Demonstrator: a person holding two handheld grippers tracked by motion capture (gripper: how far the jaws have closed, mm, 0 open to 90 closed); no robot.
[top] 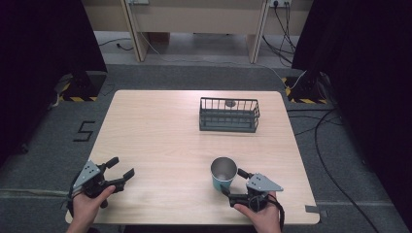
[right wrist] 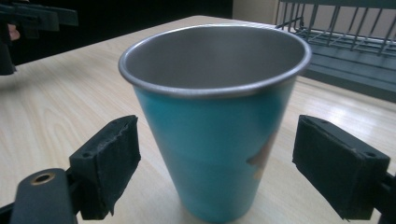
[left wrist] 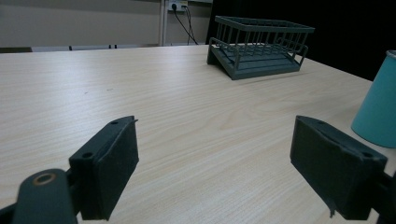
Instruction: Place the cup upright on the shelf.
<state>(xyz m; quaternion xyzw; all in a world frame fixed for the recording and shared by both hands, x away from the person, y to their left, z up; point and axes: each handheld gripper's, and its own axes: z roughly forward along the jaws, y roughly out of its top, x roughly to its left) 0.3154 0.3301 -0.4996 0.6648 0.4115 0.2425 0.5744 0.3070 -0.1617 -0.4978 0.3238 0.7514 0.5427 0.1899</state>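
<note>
High view is showing the left gripper (top: 118,171) resting at the pale wood-grain table's (top: 160,141) near left corner, jaws spread wide and gripping nothing. Rightward, the tapered teal cup (top: 223,174) with its steel lining is standing upright between the right gripper's (top: 232,183) parted, non-touching pads. The dark wire basket (top: 229,115) is sitting well beyond.

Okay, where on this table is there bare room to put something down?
The widest bare stretch of table runs left of the basket, down to the left gripper. A narrower strip lies between basket and cup. It is tight around the cup, between the right gripper jaws.
</note>
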